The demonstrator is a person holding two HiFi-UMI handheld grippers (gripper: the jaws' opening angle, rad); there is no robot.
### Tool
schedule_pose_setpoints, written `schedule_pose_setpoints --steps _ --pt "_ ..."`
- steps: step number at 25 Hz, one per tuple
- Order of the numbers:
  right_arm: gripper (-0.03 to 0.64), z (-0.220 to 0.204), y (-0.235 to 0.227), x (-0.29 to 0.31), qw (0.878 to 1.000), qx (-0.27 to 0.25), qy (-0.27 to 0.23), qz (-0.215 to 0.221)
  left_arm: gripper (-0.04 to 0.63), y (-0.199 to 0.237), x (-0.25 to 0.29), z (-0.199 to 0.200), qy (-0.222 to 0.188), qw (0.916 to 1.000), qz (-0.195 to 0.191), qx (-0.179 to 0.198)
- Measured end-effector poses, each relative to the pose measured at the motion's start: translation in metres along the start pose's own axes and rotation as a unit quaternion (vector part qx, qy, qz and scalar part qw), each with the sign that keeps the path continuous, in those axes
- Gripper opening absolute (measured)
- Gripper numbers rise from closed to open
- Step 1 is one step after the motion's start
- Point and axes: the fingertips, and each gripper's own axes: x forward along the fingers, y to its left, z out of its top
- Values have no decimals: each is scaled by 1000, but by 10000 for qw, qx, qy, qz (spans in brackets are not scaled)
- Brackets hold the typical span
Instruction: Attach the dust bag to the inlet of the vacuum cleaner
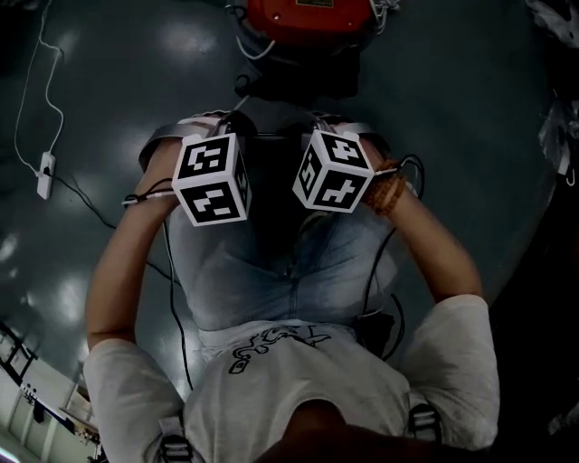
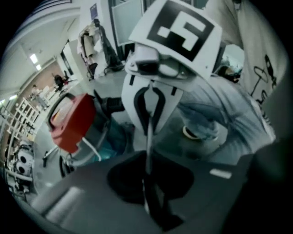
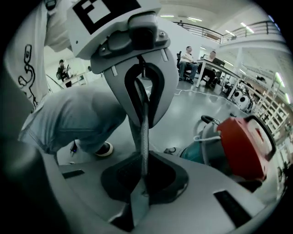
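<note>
1. Your left tool (image 2: 147,183) and right tool (image 3: 142,178) were both closed, with nothing between the jaws.
2. The red-lidded canister vacuum cleaner (image 1: 308,18) stood on the grey floor (image 1: 470,90) ahead; no dust bag was in view.
3. The bag was probably light and soft, so its stiff collar was the place to grip.

Around the jaws of the right gripper (image 3: 142,183) we see smooth, matt grey plastic. The white shell (image 3: 114,84) above them is plastic with a slight sheen, and the marker cube (image 3: 91,23) higher up looks matt. To the right of the jaws, the vacuum cleaner (image 3: 247,146) has a glossy red plastic top. To their left, the jeans (image 3: 73,119) are soft pale denim. Beyond them, the floor (image 3: 201,105) is smooth and shiny.
</note>
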Motion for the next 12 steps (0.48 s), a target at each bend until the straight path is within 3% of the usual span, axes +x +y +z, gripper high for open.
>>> schedule_pose_setpoints --steps 3,6,12 --pt "35 -21 6 -32 9995 304 81 -24 29 -4 -1 35 -110 9991 -260 305" --pt "34 -49 5 -57 9975 509 349 -341 29 -1 9 68 -301 9974 -290 588" --pt "35 -105 -44 -79 9880 521 746 -1245 31 48 39 117 -506 9957 511 575"
